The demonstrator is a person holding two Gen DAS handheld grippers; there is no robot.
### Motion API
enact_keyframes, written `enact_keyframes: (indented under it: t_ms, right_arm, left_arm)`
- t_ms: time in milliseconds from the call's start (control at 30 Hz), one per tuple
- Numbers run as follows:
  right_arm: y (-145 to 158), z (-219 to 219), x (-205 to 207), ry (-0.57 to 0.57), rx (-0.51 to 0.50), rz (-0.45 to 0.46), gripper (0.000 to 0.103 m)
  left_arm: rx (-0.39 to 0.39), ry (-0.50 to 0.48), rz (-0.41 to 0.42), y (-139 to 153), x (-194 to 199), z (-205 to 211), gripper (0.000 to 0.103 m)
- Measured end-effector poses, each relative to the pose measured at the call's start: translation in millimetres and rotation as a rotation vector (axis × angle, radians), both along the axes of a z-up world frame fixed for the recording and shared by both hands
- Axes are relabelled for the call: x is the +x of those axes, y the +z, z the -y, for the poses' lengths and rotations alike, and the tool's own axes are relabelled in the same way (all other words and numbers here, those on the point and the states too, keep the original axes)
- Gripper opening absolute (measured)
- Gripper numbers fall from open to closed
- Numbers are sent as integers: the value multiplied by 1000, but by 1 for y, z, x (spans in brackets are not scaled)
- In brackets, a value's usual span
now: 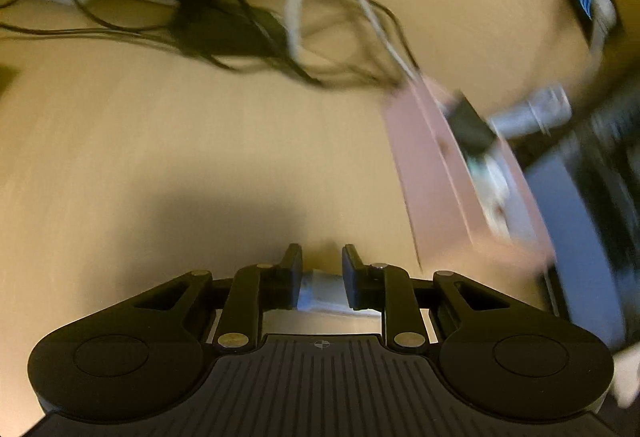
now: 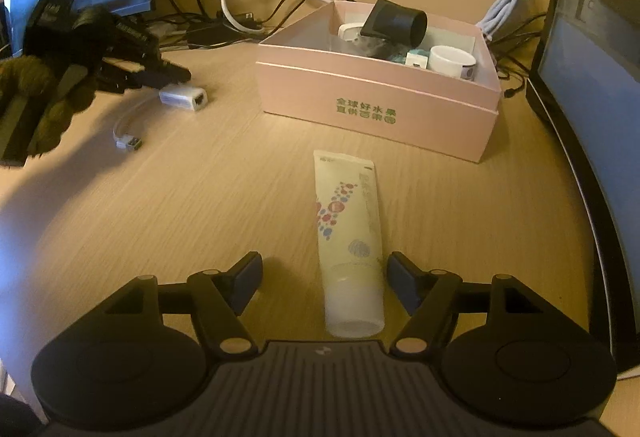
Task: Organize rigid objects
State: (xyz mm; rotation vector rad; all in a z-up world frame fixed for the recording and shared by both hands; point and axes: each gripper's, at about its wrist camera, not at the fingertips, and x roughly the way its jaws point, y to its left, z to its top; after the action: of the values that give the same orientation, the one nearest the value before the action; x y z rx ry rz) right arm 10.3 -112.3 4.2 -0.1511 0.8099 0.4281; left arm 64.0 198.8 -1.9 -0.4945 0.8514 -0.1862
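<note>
1. The left wrist view is smeared by blur. In it the pink box (image 1: 436, 173) shows only as a tilted slab, and what lies inside is a dark and pale smudge that cannot be told apart.
2. Beyond the pink box in that view, a tangle of black cables (image 1: 224, 33) and a white cable loop (image 1: 298, 5) lie on the wooden desk (image 1: 160, 141); their ends run out of sight.
3. In the right wrist view the pink box (image 2: 376, 97) is sharp and open-topped. A black cylinder (image 2: 396, 23) leans over its rim; a white jar (image 2: 452, 61) and smaller pieces sit inside, partly hidden by the wall.
4. The left gripper (image 1: 322, 273) pinches a small white adapter (image 1: 320, 293) between its pads. In the right wrist view it holds that adapter (image 2: 184, 97) left of the pink box, its short cable and plug hanging to the desk.
5. The right gripper (image 2: 324, 283) stands wide open, no pad touching anything.
6. The tube (image 2: 348, 237) lies flat in front of the pink box, cap end between the open fingers, nearer the right-hand one.
7. A monitor (image 2: 592, 117) is cut off at the right edge.
</note>
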Motion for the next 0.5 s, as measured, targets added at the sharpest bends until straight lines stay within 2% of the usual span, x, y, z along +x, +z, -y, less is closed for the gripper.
enact_keyframes:
  t_ms: [167,300,500]
  right_arm:
    - [-3,3,-1,16,37,8,80]
    - [-8,-2,-8,41,11,51,84]
    - [-10,5,-13,73,15,72,84]
  left_arm:
    - [229,-114,12,11,-40,60,25]
    - [419,-142,13,14,-61,103,25]
    - [444,-127,34,23,-74,123,25]
